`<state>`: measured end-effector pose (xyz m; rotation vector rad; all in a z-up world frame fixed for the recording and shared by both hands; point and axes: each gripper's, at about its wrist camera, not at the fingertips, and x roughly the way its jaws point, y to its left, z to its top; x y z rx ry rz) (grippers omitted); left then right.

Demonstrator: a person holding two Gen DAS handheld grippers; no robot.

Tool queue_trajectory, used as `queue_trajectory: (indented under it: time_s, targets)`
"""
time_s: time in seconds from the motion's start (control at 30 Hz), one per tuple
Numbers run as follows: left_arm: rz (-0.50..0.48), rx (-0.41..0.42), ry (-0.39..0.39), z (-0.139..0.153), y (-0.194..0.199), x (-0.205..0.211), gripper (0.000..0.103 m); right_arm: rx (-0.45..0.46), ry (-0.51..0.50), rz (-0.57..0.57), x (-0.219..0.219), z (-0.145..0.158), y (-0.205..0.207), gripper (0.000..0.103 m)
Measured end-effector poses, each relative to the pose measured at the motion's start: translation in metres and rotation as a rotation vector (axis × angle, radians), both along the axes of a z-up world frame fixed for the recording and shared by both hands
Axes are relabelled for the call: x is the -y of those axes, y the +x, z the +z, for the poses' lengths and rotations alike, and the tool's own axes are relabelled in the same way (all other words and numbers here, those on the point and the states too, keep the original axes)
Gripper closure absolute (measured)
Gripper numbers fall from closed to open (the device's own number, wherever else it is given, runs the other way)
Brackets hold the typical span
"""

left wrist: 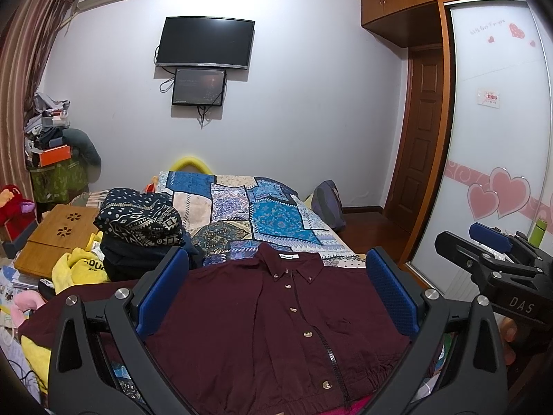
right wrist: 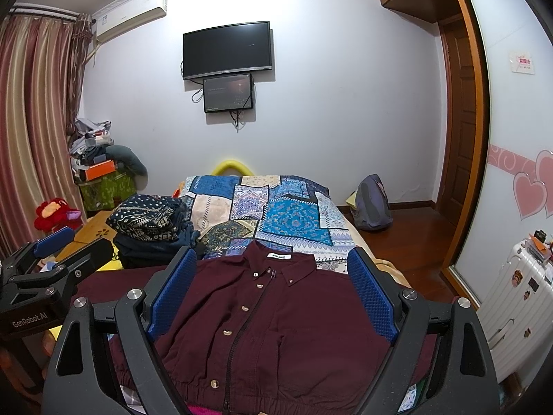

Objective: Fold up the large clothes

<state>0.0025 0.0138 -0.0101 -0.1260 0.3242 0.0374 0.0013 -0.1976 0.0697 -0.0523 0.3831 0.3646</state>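
One maroon jacket (left wrist: 276,318) flat; both grippers' jaws apparently spread.

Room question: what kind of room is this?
Most likely a bedroom at home. There is a bed with a patchwork quilt, a sliding-door wardrobe, and a maroon jacket spread out for folding.

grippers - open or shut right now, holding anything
left gripper: open, holding nothing, above the maroon jacket.
right gripper: open, holding nothing, above the same jacket.
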Motion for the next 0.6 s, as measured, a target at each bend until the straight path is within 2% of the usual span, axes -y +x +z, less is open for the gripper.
queue_trajectory:
  time_s: [0.37,0.6]
  targets:
    - [0.016,-0.009,0.002,-0.001,0.006,-0.006,0.000,-0.015,-0.010,0.003,-0.006,-0.007,0.007,0.016]
    - [0.062,-0.032,0.002,-0.004,0.017,-0.028,0.000,-0.030,-0.021,0.018,-0.009,-0.008,0.024,0.016]
